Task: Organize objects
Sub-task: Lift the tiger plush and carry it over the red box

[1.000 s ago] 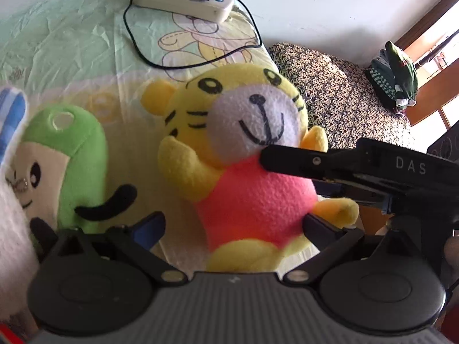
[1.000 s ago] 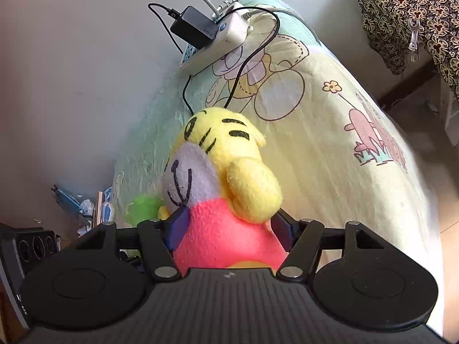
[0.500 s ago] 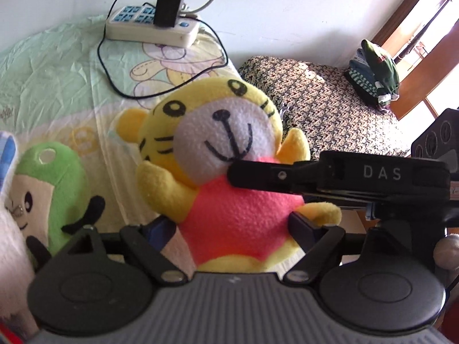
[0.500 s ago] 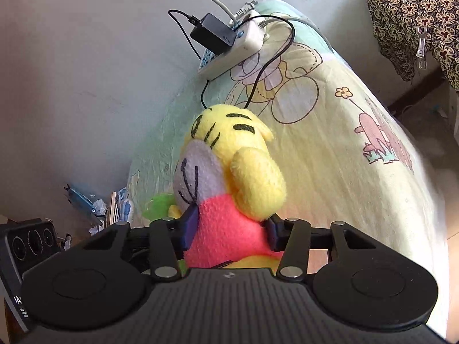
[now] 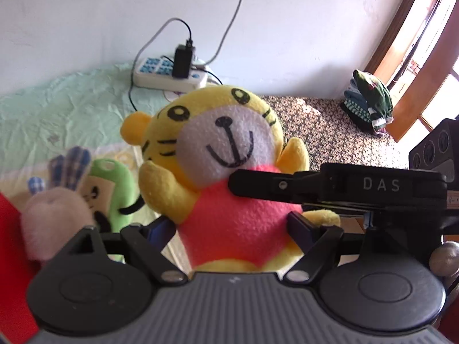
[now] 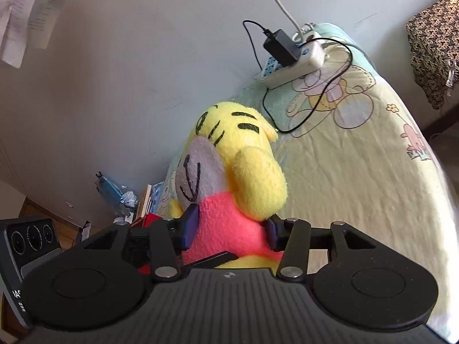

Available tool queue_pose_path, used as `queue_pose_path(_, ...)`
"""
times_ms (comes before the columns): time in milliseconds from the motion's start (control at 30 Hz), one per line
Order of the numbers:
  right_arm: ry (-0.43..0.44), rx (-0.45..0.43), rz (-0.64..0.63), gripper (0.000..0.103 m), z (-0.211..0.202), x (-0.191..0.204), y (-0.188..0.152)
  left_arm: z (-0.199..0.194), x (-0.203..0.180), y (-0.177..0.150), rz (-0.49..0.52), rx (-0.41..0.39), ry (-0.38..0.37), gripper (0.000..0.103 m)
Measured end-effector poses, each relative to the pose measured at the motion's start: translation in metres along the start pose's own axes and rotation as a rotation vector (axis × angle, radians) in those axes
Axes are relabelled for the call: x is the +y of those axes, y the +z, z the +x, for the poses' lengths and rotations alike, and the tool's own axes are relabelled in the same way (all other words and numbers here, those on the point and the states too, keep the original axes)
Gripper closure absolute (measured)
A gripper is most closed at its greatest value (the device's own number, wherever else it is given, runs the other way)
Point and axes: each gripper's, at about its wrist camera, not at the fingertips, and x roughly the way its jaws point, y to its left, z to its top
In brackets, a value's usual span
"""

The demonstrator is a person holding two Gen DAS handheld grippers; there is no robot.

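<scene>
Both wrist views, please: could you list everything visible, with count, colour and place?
tiger plush: one, yellow with pink body, between both grippers' fingers, above the bed
green plush: one, green, lying on the bedsheet
pink plush: one, pale pink with blue checked ears, beside the green plush
power strip: one, white, on the sheet by the wall
charger: one, black, plugged into the power strip
bedsheet: one, pale green and yellow, cartoon print
patterned cover: one, dark floral, beyond the bed
folded clothes: one pile, green, on the patterned cover
left gripper: black, closing on the tiger's body
right gripper: black, gripping the tiger's body
</scene>
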Motion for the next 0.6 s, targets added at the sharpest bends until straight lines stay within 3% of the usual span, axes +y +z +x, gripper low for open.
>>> queue_pose_path(367,0.077,0.017,-0.099,0.053,0.016,0.072,-0.023,-0.08,0.033,-0.021,-0.043,-0.11,0.066,0.021)
queue_pose_path(600,0.061,0.013,-0.135,0.053,0.046,0.124,-0.052,-0.127,0.085,-0.037,-0.058,-0.14,0.058,0.021)
